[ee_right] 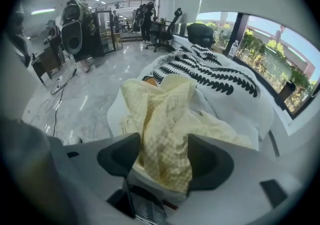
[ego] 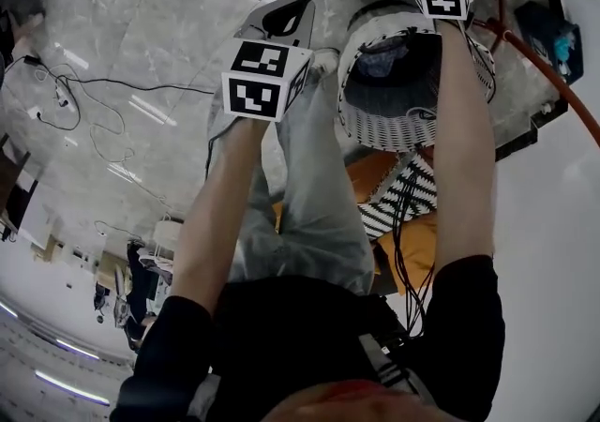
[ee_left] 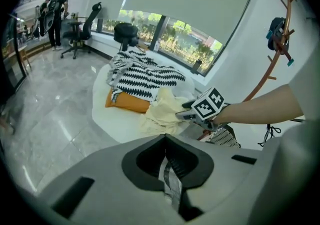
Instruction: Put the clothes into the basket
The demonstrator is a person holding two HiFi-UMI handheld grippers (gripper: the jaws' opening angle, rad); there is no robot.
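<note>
Risk of a partial pickup is being noted. The right hand-held gripper [ee_right: 162, 158] is being seen released, its jaws standing wide apart, with a raised fold of the cream checked garment [ee_right: 167, 114] lying between them but not being pinched. That garment is being carried by the white bedding [ee_left: 117, 119], just beside the striped garment [ee_left: 145, 76], at the centre of the left gripper view. The basket [ego: 398, 125] is being seen in the upper right of the head view, with something dark inside it. The left hand-held gripper [ee_left: 165, 141] is being seen clenched, jaws together, with nothing between them. If only the thin fold is being caught at closure, the cloth is being judged likely to slip free, or to trail and snag on the basket rim during transfer. The striped garment is also being judged liable to be dragged along, since the two are lying close together.
</note>
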